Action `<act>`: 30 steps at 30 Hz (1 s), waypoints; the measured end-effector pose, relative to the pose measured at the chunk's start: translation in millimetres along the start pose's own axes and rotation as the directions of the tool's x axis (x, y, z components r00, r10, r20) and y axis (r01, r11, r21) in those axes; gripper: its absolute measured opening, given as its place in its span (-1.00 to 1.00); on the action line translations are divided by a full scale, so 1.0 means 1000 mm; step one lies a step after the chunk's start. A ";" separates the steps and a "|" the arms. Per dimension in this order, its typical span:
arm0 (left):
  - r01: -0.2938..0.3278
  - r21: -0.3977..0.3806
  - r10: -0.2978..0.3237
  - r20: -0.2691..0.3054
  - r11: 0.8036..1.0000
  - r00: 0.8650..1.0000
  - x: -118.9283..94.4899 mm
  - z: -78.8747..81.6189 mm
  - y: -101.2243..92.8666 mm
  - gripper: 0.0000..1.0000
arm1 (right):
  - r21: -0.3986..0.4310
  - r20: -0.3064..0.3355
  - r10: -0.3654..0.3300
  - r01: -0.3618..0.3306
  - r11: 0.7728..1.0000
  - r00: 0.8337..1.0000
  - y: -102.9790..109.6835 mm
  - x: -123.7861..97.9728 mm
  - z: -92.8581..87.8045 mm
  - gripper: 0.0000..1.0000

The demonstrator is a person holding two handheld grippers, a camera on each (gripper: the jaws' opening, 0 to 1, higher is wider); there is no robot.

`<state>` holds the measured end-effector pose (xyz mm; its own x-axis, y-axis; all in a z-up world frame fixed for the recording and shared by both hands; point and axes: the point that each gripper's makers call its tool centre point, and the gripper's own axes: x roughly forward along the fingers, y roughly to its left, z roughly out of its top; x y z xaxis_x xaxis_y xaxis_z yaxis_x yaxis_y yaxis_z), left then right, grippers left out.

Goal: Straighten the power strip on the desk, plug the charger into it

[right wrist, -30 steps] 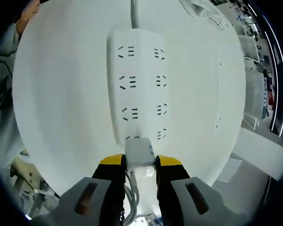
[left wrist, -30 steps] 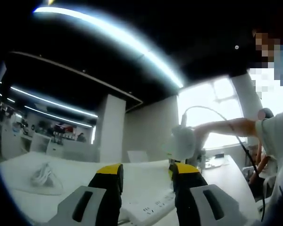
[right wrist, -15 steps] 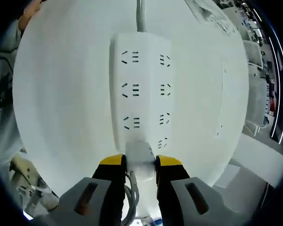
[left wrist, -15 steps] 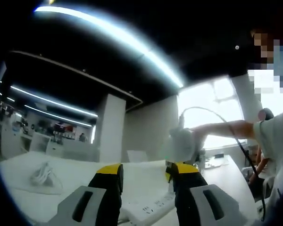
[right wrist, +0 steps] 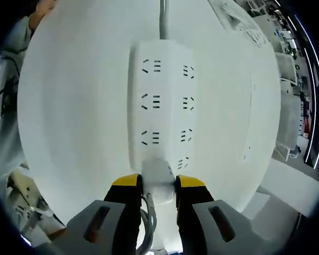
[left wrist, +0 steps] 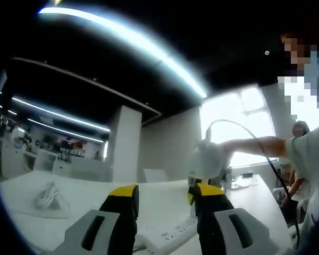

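From my right tool (right wrist: 158,183) I look straight down onto the white table (right wrist: 74,117). Its 2 yellow-tipped jaws are clamped on the white charger (right wrist: 158,175), whose front end sits against the near end of the power strip (right wrist: 162,103). Whether the prongs are fully seated I cannot tell, since the charger body hides that socket. The strip lies flat and lengthwise away from me, with 2 columns of sockets, and its white cord (right wrist: 162,18) runs off the far end. The charger's own cable (right wrist: 147,223) trails back between the jaws. Off the right edge of the table I see shelving and a bright light strip; at the upper left a person's hand (right wrist: 42,8) shows at the table's edge.

My left tool (left wrist: 164,192) points level across the room, its jaws spread wide with nothing between them. Below them the power strip (left wrist: 170,234) lies on the table (left wrist: 85,199). Just beyond the right jaw the right tool's white body (left wrist: 206,159) stands over the strip, held by the person's outstretched arm (left wrist: 255,144), with a cable (left wrist: 239,130) arching from it. A loose bundle of white cable (left wrist: 48,196) rests well apart at the left. Behind are a white pillar, a bright window and ceiling light strips.
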<state>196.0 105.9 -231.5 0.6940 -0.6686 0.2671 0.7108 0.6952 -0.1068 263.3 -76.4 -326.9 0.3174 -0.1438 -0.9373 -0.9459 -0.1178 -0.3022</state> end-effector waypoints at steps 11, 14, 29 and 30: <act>0.002 0.003 -0.002 -0.006 1.000 1.000 0.000 -0.002 0.001 -0.13 | -0.014 0.051 -0.026 0.027 1.000 0.998 -0.002 -0.001 0.006 -0.55; 0.004 0.004 -0.004 -0.007 1.000 1.000 0.000 -0.002 0.000 -0.13 | -0.009 0.047 -0.037 0.037 0.999 0.998 -0.001 0.000 0.007 -0.55; 0.007 0.002 -0.007 -0.013 1.000 1.000 0.000 -0.004 0.001 -0.14 | 0.000 0.133 -0.016 0.016 1.000 0.991 -0.002 0.000 0.008 -0.56; 0.007 0.001 -0.007 -0.013 1.000 1.000 0.000 -0.004 0.001 -0.14 | 0.000 0.137 -0.015 0.015 1.000 0.990 -0.002 0.000 0.007 -0.56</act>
<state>197.3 105.8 -235.4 0.6904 -0.6770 0.2550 0.7157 0.6907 -0.1036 264.7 -69.0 -327.9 0.3193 -0.0063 -0.9476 -0.9411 -0.1197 -0.3163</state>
